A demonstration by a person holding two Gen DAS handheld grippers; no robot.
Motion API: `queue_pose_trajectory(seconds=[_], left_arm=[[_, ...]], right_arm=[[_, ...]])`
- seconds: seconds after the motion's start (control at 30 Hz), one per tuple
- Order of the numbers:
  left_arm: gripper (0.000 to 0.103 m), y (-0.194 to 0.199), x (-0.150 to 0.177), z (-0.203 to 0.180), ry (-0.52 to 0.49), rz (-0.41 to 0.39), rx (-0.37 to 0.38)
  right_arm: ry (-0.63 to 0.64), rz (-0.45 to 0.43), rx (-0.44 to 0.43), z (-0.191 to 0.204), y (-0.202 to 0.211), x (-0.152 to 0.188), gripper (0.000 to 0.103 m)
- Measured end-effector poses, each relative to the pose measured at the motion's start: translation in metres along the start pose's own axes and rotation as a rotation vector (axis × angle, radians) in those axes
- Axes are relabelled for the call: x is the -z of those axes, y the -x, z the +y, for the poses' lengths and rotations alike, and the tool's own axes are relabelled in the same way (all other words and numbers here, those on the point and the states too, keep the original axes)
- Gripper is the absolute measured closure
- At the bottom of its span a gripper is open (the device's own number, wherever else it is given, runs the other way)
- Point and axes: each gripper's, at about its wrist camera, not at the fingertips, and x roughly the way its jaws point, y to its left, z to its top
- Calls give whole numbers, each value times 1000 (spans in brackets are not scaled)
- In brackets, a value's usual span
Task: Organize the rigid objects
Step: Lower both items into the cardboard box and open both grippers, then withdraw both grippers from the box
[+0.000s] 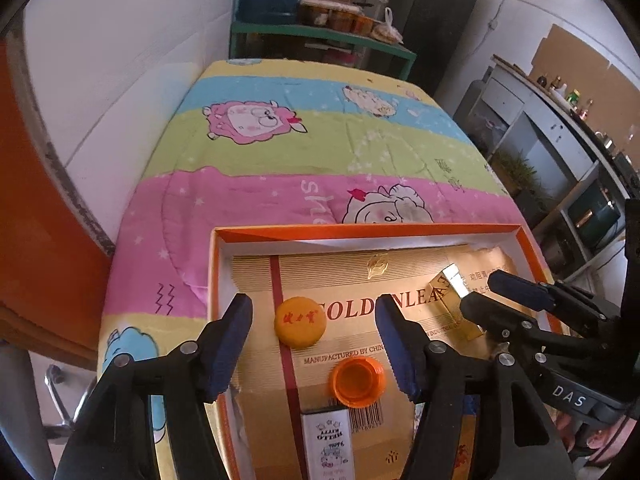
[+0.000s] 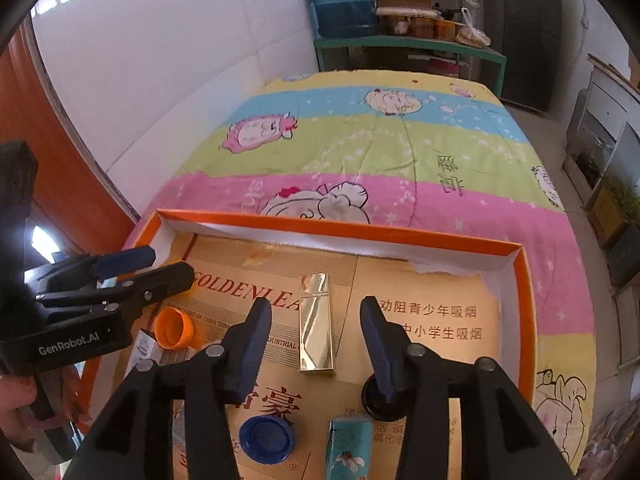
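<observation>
Trouble brewing — left gripper (image 1: 314,344) gapes over the yellow cap (image 1: 300,322) at centre frame, right gripper (image 2: 316,332) gapes around the gold lighter (image 2: 316,322) in the orange tray (image 2: 524,280); both lie loose — one clumsy nudge scatters them.

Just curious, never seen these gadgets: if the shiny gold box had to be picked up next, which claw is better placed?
Probably the right claw: the gold box lies directly between its open fingers. The left claw is open over the yellow cap, off to the side.
</observation>
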Motion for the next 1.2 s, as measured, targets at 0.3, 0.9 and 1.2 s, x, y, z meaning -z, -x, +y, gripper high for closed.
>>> queue_pose_trajectory(seconds=[0.3,0.9,1.2], left_arm=[[38,33,9,-8,-26,-83,-43],[38,84,38,-26,-47,-160,-84],[38,111,60,-30,-63,-184,-83]], right_arm=[[-2,-3,14,3,8,10,57],[-23,-44,18,10,49,30,57],[-32,-59,26,18,73,50,57]])
